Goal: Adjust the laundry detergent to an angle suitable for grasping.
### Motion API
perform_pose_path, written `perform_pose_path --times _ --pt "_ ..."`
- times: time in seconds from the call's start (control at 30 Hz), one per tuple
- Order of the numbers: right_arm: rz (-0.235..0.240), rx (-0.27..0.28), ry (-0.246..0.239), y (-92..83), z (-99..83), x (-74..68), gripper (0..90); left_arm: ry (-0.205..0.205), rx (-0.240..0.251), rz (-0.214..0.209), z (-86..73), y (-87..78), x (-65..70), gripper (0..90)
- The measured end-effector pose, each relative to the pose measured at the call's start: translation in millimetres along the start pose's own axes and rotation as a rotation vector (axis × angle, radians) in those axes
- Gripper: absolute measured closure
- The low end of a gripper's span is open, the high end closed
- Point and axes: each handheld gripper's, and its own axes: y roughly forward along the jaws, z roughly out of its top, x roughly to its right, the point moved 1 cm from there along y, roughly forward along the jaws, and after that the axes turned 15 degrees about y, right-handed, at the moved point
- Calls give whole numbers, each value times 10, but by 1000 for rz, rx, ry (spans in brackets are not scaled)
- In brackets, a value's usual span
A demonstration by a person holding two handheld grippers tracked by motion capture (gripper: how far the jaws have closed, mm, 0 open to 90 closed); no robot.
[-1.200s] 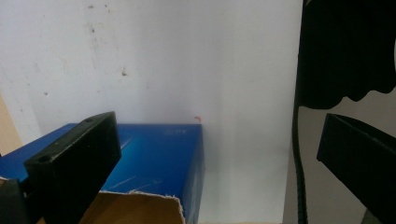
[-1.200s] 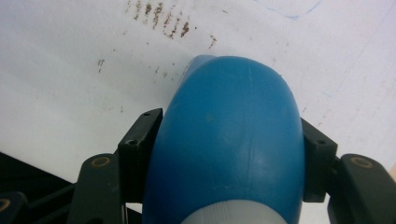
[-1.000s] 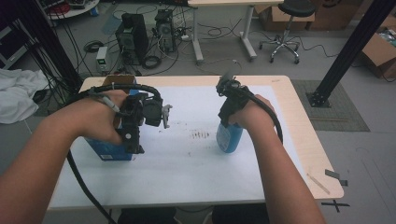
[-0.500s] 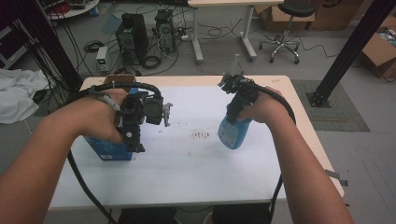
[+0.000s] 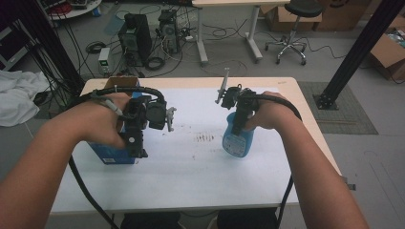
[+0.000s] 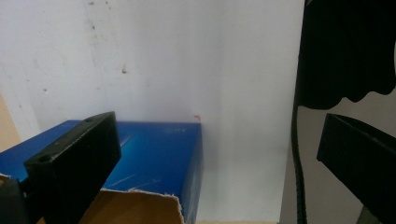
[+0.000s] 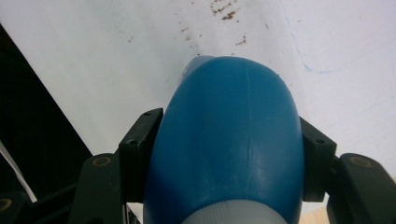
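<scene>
A blue plastic bottle (image 5: 237,143) stands tilted on the white table (image 5: 191,186), right of the middle. My right gripper (image 5: 241,125) is shut on it near its top, and in the right gripper view both pads press the sides of the bottle (image 7: 233,135) held in that gripper (image 7: 229,154). At the left a blue cardboard box (image 5: 111,155) with a torn open top sits on the table. My left gripper (image 5: 136,149) hangs over its right edge, pointing down. In the left gripper view that gripper (image 6: 219,158) is open wide over the box (image 6: 154,149), nothing between its jaws.
Dark smudges (image 5: 205,139) mark the table between the two hands. Behind the far edge, computer towers (image 5: 136,33) and cables lie on the floor, with a stool (image 5: 291,19) and a black post (image 5: 356,52) at the right. A white cloth (image 5: 14,98) lies far left.
The right hand has swung outward to the right, and the bottle in its gripper now leans more. The left hand and the box have not moved.
</scene>
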Motion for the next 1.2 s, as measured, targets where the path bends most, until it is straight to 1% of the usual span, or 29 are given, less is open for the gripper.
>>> perform_pose_path --times 0.03,0.07,0.13,0.17,0.2,0.27,0.3,0.37,0.43,0.5,0.53,0.6,0.63,0.7,0.73,0.77,0.8,0.83,0.87,0.97,1.1,1.2 --pt "0 0 0 0 0 0 376 0 0 1 -2 3 1 1" --pt "-14 3 -24 34 -6 -17 376 0 -2 1 -4 5 1 2" --pt "-17 -1 -19 50 0 -12 377 0 1 1 -9 11 2 2" --pt "-21 -1 -22 69 2 -14 377 -1 1 0 -11 12 3 2" --pt "-28 0 -42 90 -1 -25 376 -3 -1 0 -11 15 6 2" --pt "-30 -5 -37 123 10 -29 376 -8 1 -4 -11 19 10 2" --pt "-32 -3 -59 138 11 -39 376 -3 -2 -1 -9 20 6 2" --pt "-24 5 -64 169 18 -50 376 -3 5 -1 -3 27 5 2" --pt "-20 14 -83 192 23 -66 376 -2 4 -3 6 37 4 2" --pt "-14 23 -87 210 28 -75 377 -4 1 -6 17 48 1 2" --pt "-13 28 -101 215 28 -77 376 1 -1 -8 21 51 -3 2" --pt "-9 31 -103 218 29 -76 376 4 -4 -10 31 52 -5 2" --pt "-1 35 -119 221 26 -84 376 5 -4 -11 35 52 -6 2" --pt "5 31 -115 226 30 -83 376 1 -4 -11 42 52 -7 2" --pt "4 28 -122 228 32 -83 376 2 -6 -13 45 54 -11 2" --pt "5 22 -109 241 39 -90 376 6 -9 -14 49 54 -15 2" --pt "5 22 -109 241 39 -90 376 1 -9 -14 54 56 -16 2" --pt "4 19 -106 254 43 -81 376 5 -10 -15 60 56 -19 2" --pt "2 16 -95 266 46 -79 376 3 -12 -16 68 54 -18 2" --pt "-11 9 -92 318 47 -74 376 11 -14 -17 90 51 -17 2" --pt "-6 14 -85 344 48 -78 377 12 -14 -16 101 62 -22 2" --pt "-2 22 -94 349 44 -82 377 8 -17 -20 108 64 -27 2"
